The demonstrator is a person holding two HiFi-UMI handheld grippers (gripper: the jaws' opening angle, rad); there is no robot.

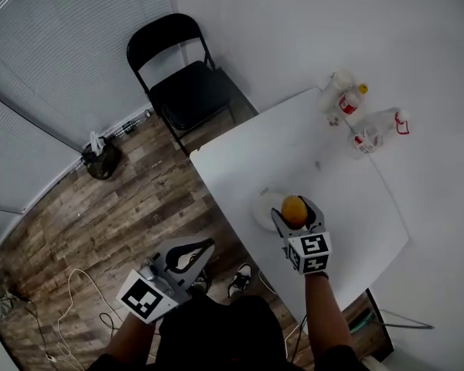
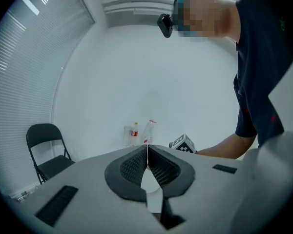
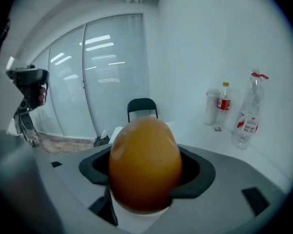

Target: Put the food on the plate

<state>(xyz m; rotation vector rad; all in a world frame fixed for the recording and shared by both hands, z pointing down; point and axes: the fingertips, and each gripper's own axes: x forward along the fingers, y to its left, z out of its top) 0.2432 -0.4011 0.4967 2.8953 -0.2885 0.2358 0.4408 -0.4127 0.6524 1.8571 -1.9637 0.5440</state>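
Right hand-held gripper (image 1: 295,213) is clamped on the food (image 3: 145,162), an orange-yellow, egg-shaped piece, jaws pressing its two sides, and the right gripper view shows it filling the gap between the pads. Its long axis stands up in that view, across the line of the squeeze, narrow end on top. Now the relation that matters: in the head view the food sits right over the white plate (image 1: 264,207), which lies on the table (image 1: 332,184) near the edge closest to the person. The plate's rim peeks out on the left of the hand-held gripper, so the plate's middle looks to be a shade to the left of the food rather than dead under it. Whether the food is already touching the plate or hanging just above it, I can't tell from here. This looks like the placing step: ease down, perhaps a touch left, then let the jaws part. Rounded as it is, it may roll once freed. Left hand-held gripper (image 2: 147,155) is out of the play, jaws together on nothing, held off the table over the wooden floor (image 1: 100,215), well apart from the plate.
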